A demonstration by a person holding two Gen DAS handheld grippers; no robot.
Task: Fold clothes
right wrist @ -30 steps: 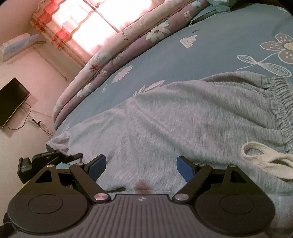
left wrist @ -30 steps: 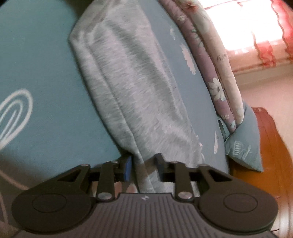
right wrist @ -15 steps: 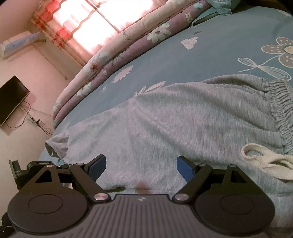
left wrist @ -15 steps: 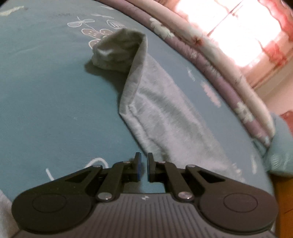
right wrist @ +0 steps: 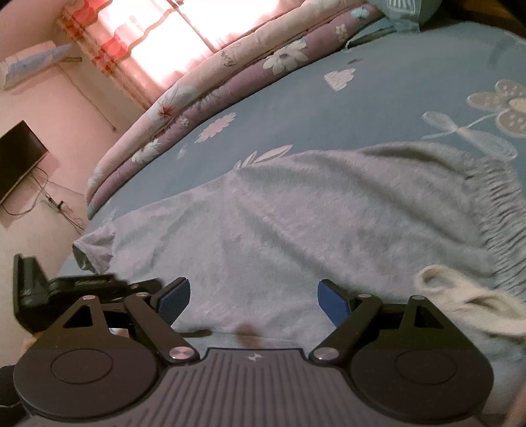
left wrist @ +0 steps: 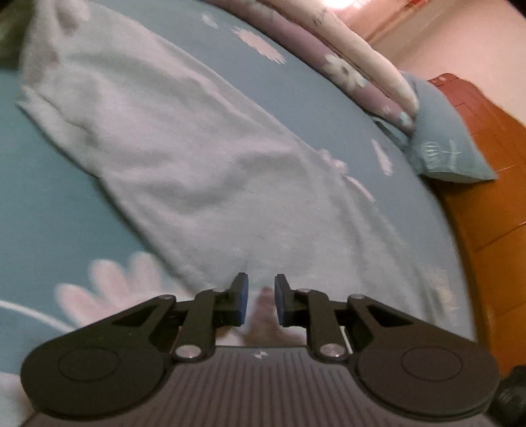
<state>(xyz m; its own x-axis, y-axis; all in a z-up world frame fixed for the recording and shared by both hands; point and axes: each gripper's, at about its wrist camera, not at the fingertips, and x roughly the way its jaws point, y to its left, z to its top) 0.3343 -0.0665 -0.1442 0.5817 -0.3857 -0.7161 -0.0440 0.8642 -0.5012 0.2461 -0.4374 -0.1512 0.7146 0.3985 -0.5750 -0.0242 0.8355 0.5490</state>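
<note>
1. A pair of grey sweatpants (right wrist: 296, 223) lies spread on the bed (right wrist: 361, 108), over a blue sheet printed with white flowers.
2. In the right wrist view the elastic waistband (right wrist: 493, 210) is at the right, and a cream drawstring (right wrist: 460, 302) lies looped just below it.
3. The right tongs (right wrist: 253, 299) stand wide over the near edge of the fabric — the blue pads are well apart and nothing is pinched between them.
4. At the lower left of that view the left tongs (left wrist: 259, 297) show as a black shape beside the end of the trouser leg (right wrist: 95, 246).
5. In the left wrist view the leg (left wrist: 184, 147) runs away from the camera, lying flat with soft creases; the picture is blurred.
6. The left tongs are narrow and their jaws are opening. The grey cloth lies right under the gap, but the pads do not press on it.
7. A rolled floral quilt (right wrist: 203, 98) in pink and purple lies along the far side of the bed, with a blue pillow (left wrist: 447, 138) at its end.
8. Beyond the bed are an orange wooden floor (left wrist: 486, 164), a bright curtained window (right wrist: 164, 29) and a dark screen (right wrist: 19, 157) on the wall.
</note>
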